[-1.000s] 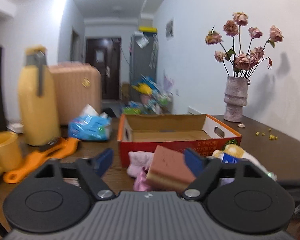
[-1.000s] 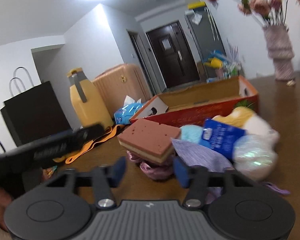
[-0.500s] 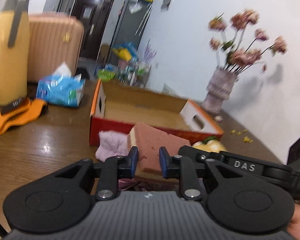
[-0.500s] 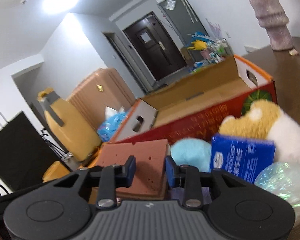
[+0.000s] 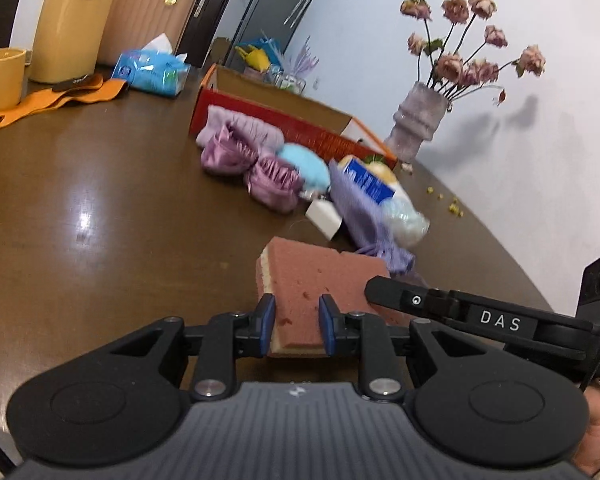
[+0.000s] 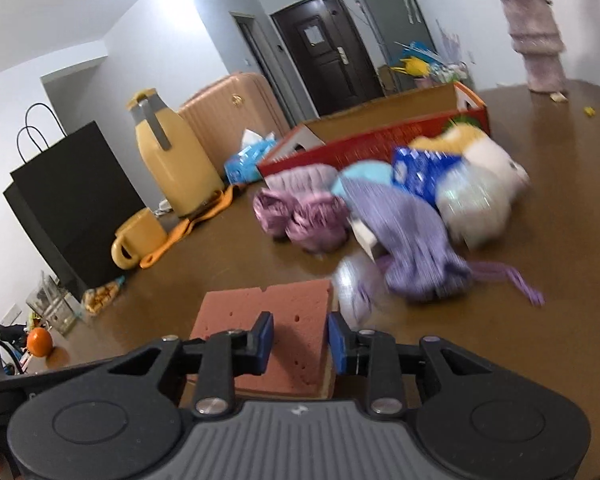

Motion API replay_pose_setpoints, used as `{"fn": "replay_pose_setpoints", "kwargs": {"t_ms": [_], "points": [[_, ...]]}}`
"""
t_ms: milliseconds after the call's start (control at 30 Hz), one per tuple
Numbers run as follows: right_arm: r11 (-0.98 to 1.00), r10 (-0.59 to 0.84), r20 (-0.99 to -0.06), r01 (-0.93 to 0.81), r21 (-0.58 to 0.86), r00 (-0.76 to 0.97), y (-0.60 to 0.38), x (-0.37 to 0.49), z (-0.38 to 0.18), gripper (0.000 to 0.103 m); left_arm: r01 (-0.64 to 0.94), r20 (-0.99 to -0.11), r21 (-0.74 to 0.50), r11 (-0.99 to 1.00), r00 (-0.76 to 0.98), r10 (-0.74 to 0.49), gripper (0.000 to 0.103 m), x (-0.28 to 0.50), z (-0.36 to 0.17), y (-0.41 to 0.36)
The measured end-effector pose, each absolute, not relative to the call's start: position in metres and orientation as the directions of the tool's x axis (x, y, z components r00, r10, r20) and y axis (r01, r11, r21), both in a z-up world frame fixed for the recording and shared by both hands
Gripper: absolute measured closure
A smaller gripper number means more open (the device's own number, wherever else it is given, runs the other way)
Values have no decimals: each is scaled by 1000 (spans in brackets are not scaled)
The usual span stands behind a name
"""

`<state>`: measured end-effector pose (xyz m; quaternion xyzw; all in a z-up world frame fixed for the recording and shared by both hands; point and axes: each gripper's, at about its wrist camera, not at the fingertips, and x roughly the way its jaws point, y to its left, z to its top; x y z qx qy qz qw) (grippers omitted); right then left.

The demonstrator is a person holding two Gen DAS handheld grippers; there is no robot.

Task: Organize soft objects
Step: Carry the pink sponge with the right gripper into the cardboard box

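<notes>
A pink sponge [image 5: 320, 276] is pinched between the blue fingers [image 5: 266, 322] of the left gripper [image 5: 296, 324] and is also squeezed at its other side by the fingers [image 6: 262, 338] of the right gripper [image 6: 300, 342], so it is held by both, closed tight on it, above the brown tabletop [image 5: 100, 216]. A heap of soft things is seen farther in on the tabletop: purple frilly cloths [image 5: 256, 164], a blue puff [image 5: 306, 164] and a purple knit bag [image 6: 412, 236]. The heap is set right against a red cardboard box [image 6: 380, 136], and a yellow jug [image 6: 172, 160] and a yellow mug [image 6: 138, 238] are kept well apart from it, near the tabletop's far left edge.
</notes>
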<state>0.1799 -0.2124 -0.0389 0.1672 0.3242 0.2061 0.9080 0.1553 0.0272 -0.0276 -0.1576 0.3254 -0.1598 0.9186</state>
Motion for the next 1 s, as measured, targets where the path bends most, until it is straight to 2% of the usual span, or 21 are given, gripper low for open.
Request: {"fn": "replay_pose_setpoints", "kwargs": {"t_ms": [167,367,433,467,733,867,1000], "points": [[874,453,-515,-249,417,727,-214,171,-44,72,168,-541,-350,921,766,-346,66,153,-30,30],[864,459,-521,-226,450,719,-217,174,-51,74,168,-553,-382,909,746,-371,66,162,-36,30],[857,471,-522,-229,461,711,-218,176,-51,75,181,-550,-398,899,738,-391,68,165,-37,31],[853,477,-523,-230,468,707,-217,177,-51,75,189,-546,-409,893,733,-405,75,165,-37,31],[846,490,-518,-240,476,701,-215,181,-47,82,192,-540,-428,883,729,-421,81,170,-36,31],[850,480,-453,-272,450,751,-218,193,-18,82,237,-464,-412,880,777,-426,81,182,-9,29],[858,471,-391,-309,410,791,-219,252,25,82,262,-398,-392,882,816,-420,81,248,34,26]]}}
